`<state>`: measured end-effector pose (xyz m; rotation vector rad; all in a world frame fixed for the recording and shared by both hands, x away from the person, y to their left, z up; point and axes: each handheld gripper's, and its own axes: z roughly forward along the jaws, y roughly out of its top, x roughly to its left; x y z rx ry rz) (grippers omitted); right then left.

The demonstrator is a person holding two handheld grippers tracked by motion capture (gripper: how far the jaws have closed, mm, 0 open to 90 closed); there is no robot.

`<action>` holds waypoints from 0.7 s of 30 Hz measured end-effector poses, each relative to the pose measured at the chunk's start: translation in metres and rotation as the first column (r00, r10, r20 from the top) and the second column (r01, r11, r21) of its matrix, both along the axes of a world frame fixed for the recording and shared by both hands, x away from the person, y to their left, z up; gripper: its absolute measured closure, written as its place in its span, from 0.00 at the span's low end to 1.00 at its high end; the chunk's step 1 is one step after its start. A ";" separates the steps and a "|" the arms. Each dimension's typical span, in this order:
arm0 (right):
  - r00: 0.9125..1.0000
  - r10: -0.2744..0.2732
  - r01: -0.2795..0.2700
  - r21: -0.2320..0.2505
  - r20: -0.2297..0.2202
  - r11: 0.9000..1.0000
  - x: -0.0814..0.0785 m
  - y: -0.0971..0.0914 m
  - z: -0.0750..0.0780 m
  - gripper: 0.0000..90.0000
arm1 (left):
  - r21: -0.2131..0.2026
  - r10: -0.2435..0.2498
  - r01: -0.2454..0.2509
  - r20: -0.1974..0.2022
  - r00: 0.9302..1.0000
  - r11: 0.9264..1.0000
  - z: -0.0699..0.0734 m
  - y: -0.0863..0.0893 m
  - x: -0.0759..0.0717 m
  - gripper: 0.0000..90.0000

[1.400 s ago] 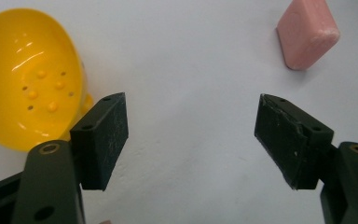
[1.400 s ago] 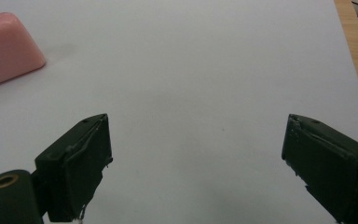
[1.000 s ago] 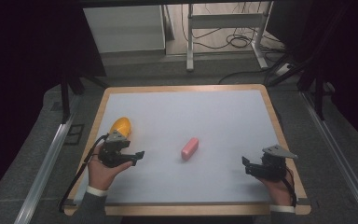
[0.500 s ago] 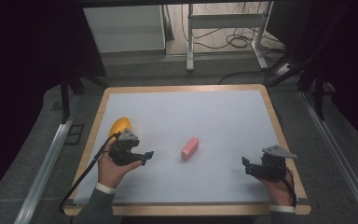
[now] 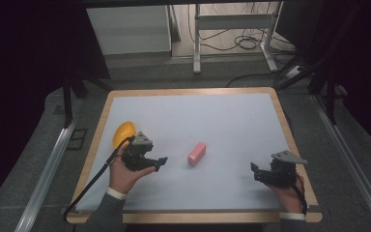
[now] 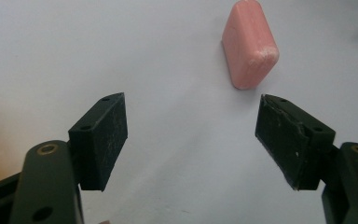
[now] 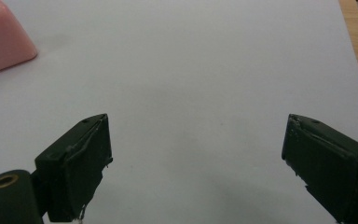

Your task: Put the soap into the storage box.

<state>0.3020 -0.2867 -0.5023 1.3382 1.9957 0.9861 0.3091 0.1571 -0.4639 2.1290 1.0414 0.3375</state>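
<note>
Looking down from the high view, we've got the table [image 5: 232, 116] first, a pale white top framed by a wooden rim, with bare surface across most of it. Next in size come our two grippers. The left gripper [image 5: 160, 162] sits over the left part of the table, held in the left hand [image 5: 125, 175], its black cable trailing back off the near edge. From its own view we see its jaws spread wide apart with nothing between them but white tabletop, and they point toward the soap. The right gripper [image 5: 254, 170] is down by the near right corner, well apart from everything else, gripped by the right hand [image 5: 286, 191]; its jaws too stand wide open and empty over bare table, with the wooden rim off to one side.

Smaller now: the yellow bowl [image 5: 123, 133] rests near the left rim, just behind the left gripper. Smallest of all, the pink soap [image 5: 196, 153] lies flat around the middle of the table, just ahead of the left gripper's open jaws and not touched by them; in the left gripper view the bar [image 6: 249, 44] sits beyond the jaw tips, nearer the right-hand one.
</note>
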 end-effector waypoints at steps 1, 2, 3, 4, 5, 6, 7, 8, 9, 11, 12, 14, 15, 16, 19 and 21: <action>1.000 0.000 0.000 0.000 0.000 1.000 0.000 0.000 0.000 0.09 | 0.000 0.000 0.000 0.000 1.000 1.000 0.000 0.000 0.000 0.28; 1.000 -0.001 0.001 0.000 0.001 1.000 0.000 0.000 0.000 0.09 | 0.009 -0.001 0.001 0.000 1.000 1.000 0.000 -0.001 0.000 0.28; 1.000 -0.002 0.002 0.001 0.000 1.000 0.000 0.000 0.000 0.09 | 0.008 -0.005 0.005 0.000 1.000 1.000 0.000 -0.002 0.000 0.28; 1.000 -0.002 0.002 0.001 0.000 1.000 0.000 0.000 0.000 0.09 | 0.009 -0.012 0.012 0.002 1.000 1.000 0.001 -0.004 0.000 0.28; 1.000 -0.004 0.004 0.001 -0.001 1.000 0.000 0.000 0.000 0.09 | 0.013 -0.018 0.018 0.004 1.000 1.000 0.002 -0.006 0.000 0.28; 1.000 -0.004 0.004 -0.001 -0.001 1.000 0.000 0.000 0.000 0.09 | 0.012 -0.022 0.022 0.004 1.000 1.000 0.003 -0.008 0.000 0.28; 1.000 -0.004 0.004 -0.001 0.000 1.000 0.000 0.000 0.000 0.09 | 0.013 -0.024 0.024 0.005 1.000 1.000 0.003 -0.009 0.000 0.28; 1.000 -0.004 0.004 -0.001 0.000 1.000 0.000 0.000 0.000 0.09 | 0.016 -0.029 0.028 0.008 1.000 0.999 0.004 -0.011 0.000 0.28; 1.000 -0.005 0.005 -0.002 0.000 1.000 0.000 0.000 0.000 0.09 | 0.010 -0.034 0.034 0.005 0.999 0.999 0.004 -0.013 0.000 0.28; 1.000 -0.012 0.012 -0.002 0.000 1.000 0.000 -0.001 0.000 0.09 | 0.022 -0.041 0.041 0.003 0.999 0.999 0.005 -0.019 0.002 0.27; 1.000 -0.015 0.015 -0.001 0.001 1.000 0.000 -0.001 0.000 0.09 | 0.022 -0.047 0.046 0.004 0.999 0.999 0.006 -0.021 0.002 0.27; 1.000 -0.018 0.018 -0.002 0.000 1.000 0.001 -0.001 0.000 0.09 | 0.025 -0.052 0.052 0.008 0.999 0.998 0.008 -0.023 0.003 0.27; 1.000 -0.020 0.020 -0.001 -0.001 1.000 0.001 -0.002 0.000 0.09 | 0.033 -0.060 0.059 0.011 0.998 0.998 0.010 -0.026 0.003 0.27; 1.000 -0.021 0.021 -0.002 0.000 1.000 0.001 -0.002 0.000 0.09 | 0.031 -0.065 0.065 0.013 0.998 0.997 0.011 -0.028 0.004 0.27; 1.000 -0.020 0.020 0.000 0.000 1.000 0.001 -0.002 0.000 0.09 | 0.043 -0.076 0.076 0.010 0.997 0.996 0.013 -0.036 0.006 0.26; 1.000 -0.020 0.020 -0.001 -0.001 1.000 0.001 -0.002 -0.001 0.09 | 0.039 -0.079 0.078 0.011 0.997 0.996 0.013 -0.038 0.006 0.26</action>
